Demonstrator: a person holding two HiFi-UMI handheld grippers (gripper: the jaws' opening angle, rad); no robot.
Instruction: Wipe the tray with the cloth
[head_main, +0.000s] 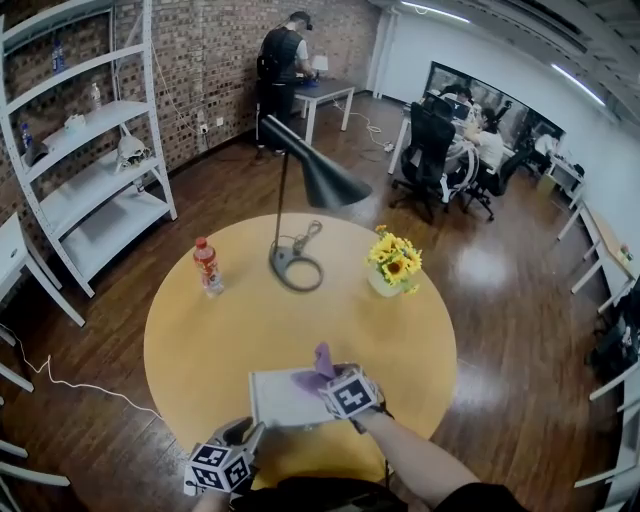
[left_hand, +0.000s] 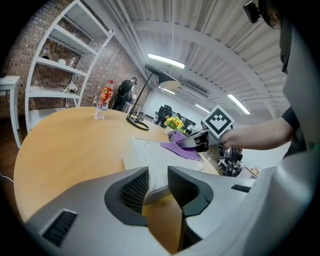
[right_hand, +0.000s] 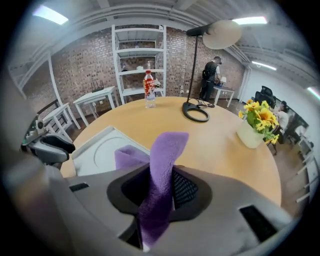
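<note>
tray (head_main: 274, 398): 1, left gripper (left_hand: 158, 184) jaws clamp it | cloth (right_hand: 168, 150): 1, right gripper (right_hand: 161, 189) jaws pinch it

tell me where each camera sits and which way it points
Head view: on the person's head, steeply down at the table; left gripper, right gripper, right forearm show.
Left gripper view: on the left gripper, along its jaws shut on the tray, towards the right gripper.
Right gripper view: on the right gripper, past its pinched cloth across the table.
All three share tray, bottle, lamp.
</note>
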